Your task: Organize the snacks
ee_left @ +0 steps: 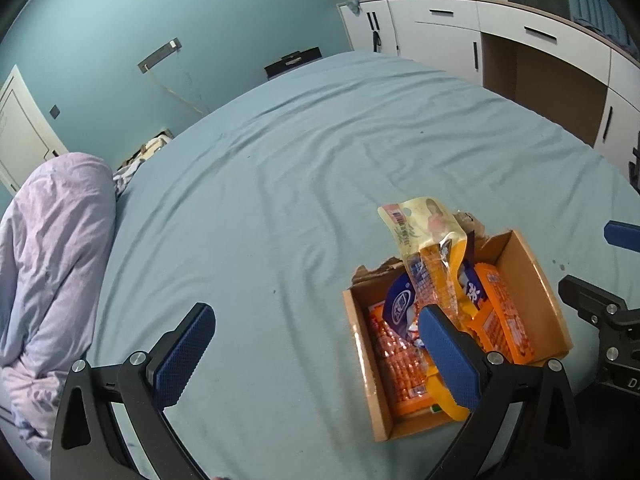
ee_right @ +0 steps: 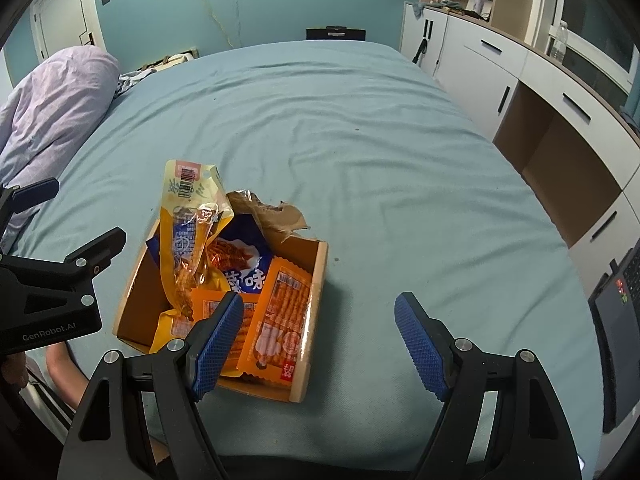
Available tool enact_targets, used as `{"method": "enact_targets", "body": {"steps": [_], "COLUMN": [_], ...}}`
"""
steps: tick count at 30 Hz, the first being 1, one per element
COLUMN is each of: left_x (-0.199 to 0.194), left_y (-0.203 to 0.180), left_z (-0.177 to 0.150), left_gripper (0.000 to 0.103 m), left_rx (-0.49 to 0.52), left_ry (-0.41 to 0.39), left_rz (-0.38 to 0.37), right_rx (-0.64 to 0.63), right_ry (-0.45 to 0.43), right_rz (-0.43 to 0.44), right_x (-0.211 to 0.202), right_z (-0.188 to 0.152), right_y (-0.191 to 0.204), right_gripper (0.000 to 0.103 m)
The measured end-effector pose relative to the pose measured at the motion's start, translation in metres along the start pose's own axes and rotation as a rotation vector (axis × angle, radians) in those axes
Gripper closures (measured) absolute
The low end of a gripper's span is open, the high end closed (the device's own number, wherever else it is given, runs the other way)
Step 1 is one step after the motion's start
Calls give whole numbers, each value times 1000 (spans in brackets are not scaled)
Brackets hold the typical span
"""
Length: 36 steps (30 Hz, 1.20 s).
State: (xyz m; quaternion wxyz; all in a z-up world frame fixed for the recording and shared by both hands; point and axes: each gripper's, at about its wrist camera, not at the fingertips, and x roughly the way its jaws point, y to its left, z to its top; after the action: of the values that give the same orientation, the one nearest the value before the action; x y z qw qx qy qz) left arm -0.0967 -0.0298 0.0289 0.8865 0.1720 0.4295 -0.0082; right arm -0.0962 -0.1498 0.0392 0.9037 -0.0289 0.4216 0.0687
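Note:
A cardboard box point(ee_left: 536, 280) point(ee_right: 316, 280) sits on the blue bed sheet and holds several snack packs. A tall yellow pack point(ee_left: 424, 236) point(ee_right: 188, 216) stands upright in it, leaning over a blue pack point(ee_left: 400, 304) point(ee_right: 244, 256) and orange sausage packs point(ee_left: 504, 320) point(ee_right: 280, 320). My left gripper point(ee_left: 316, 356) is open and empty, its right finger over the box's near side. My right gripper point(ee_right: 320, 344) is open and empty, its left finger over the box's near edge, the right one over bare sheet.
The bed point(ee_left: 320, 152) point(ee_right: 360, 128) stretches ahead. A rolled lilac duvet point(ee_left: 52, 248) point(ee_right: 48, 112) lies at its left. White cabinets and a desk point(ee_left: 540, 60) point(ee_right: 540, 92) line the right side. A laptop point(ee_right: 616, 340) sits at the right edge.

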Motion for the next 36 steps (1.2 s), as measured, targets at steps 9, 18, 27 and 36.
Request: {"method": "enact_targets", "body": {"steps": [9, 18, 27, 36], "left_x": [0, -4, -7, -9], "left_y": [4, -5, -4, -4], "left_z": [0, 1, 0, 1], "left_gripper": [0, 0, 0, 0], "left_rx": [-16, 16, 7, 13], "left_ry": [7, -9, -17, -28], "left_rz": [-28, 1, 3, -4], "right_rx": [-10, -1, -2, -5], "right_ry": [8, 12, 16, 23], "right_rz": [-4, 3, 3, 5], "right_x": [1, 2, 2, 4], "right_z": [0, 0, 0, 0], "right_y": [1, -1, 0, 0], "right_gripper": [26, 26, 26, 26]}}
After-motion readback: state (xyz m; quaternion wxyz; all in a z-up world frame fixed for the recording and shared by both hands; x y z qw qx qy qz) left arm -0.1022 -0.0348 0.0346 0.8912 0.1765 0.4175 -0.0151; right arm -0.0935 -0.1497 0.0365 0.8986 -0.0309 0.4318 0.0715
